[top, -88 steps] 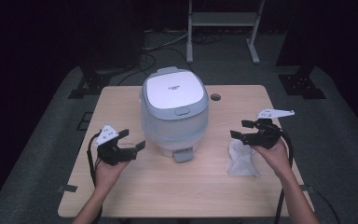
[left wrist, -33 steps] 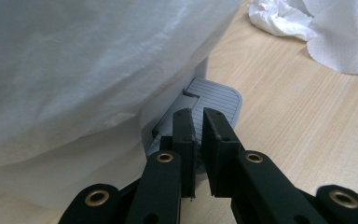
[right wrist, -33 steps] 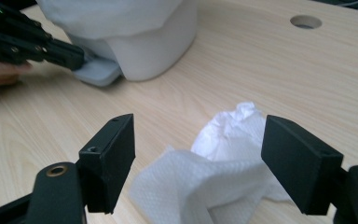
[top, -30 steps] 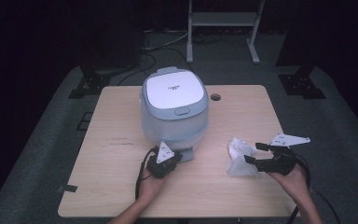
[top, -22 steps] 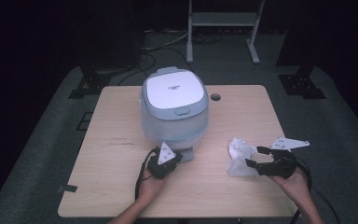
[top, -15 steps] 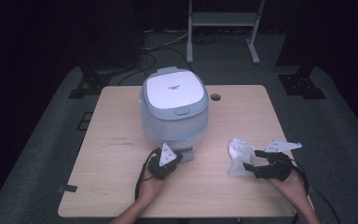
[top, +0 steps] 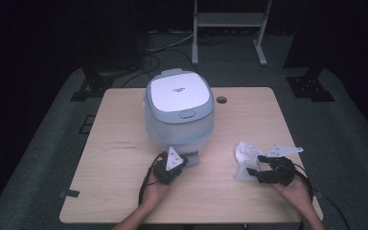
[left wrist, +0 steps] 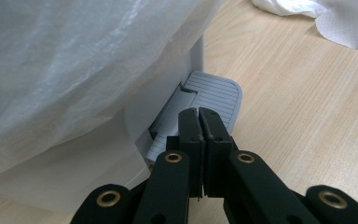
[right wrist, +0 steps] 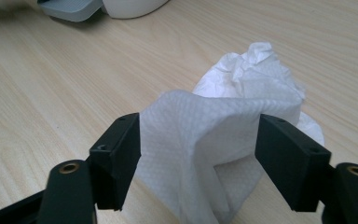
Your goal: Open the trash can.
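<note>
High view places the crumpled white paper towel (top: pixel 246 160) on the near right part of the wooden table (top: pixel 124 191), right of the rice cooker (top: pixel 178 115) and apart from it. Right gripper (top: pixel 255 171) lies low against the towel's near right side, held by the person's right hand (top: pixel 292 184). Right gripper view shows a raised fold of the towel (right wrist: pixel 214 140) standing between the two black jaws, which are set wide; the fold spans the gap and meets both inner faces. These jaws have just been closing in on the towel. Whether the pads already press the fold firmly cannot be told.

Left gripper (top: pixel 176 164) sits at the near foot of the rice cooker, just beside its base, with the left hand (top: pixel 155 189) behind it. Left gripper view shows its jaws brought fully together with nothing between them, the tips resting at a grey ribbed tab (left wrist: pixel 216 95) that juts from the cooker's base. Thin translucent plastic wrap (left wrist: pixel 70 70) drapes over the cooker body above that tab.

Rice cooker stands upright at the table's centre, white lid closed. A round cable hole (top: pixel 221 99) lies in the tabletop just right of it. Beyond the far edge stands a metal frame (top: pixel 227 21) on the dark floor.
</note>
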`<state>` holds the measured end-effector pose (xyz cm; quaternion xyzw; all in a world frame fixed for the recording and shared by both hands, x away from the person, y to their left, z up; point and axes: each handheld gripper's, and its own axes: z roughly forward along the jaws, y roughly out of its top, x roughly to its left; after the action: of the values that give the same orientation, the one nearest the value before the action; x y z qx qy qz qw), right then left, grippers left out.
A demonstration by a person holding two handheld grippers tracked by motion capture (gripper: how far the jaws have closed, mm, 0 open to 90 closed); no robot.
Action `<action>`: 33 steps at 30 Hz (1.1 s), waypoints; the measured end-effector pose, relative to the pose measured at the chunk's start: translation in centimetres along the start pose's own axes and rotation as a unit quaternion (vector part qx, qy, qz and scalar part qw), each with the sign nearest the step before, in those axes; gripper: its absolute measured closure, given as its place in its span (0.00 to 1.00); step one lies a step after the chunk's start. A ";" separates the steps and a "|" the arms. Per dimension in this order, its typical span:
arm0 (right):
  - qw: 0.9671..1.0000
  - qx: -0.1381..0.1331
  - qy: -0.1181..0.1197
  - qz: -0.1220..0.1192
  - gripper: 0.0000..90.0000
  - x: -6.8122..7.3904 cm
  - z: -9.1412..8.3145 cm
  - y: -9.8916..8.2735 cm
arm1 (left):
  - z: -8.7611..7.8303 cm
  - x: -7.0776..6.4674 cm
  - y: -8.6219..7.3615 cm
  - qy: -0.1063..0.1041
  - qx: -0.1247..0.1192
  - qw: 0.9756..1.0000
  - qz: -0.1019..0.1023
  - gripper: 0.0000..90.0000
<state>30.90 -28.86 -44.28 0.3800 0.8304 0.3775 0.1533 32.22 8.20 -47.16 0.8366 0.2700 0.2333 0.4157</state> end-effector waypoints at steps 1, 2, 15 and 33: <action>1.000 0.001 0.000 0.000 0.34 0.0 0.1 0.1 | 0.0 0.0 0.0 0.000 0.000 1.000 -0.003 0.99; 1.000 0.002 0.000 -0.001 0.34 0.0 0.2 0.1 | 0.0 0.1 0.0 -0.004 0.001 1.000 -0.008 0.99; 1.000 0.019 0.003 0.010 0.47 -0.1 1.1 0.2 | 0.2 0.0 0.0 -0.002 0.008 1.000 -0.007 0.99; 0.999 0.016 0.021 0.024 0.94 -0.8 0.5 0.0 | 0.9 0.0 0.0 -0.005 0.033 0.999 0.001 1.00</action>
<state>31.74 -29.22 -44.65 0.3945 0.8301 0.3753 0.1203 32.79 7.74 -47.64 0.8513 0.2744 0.2206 0.3890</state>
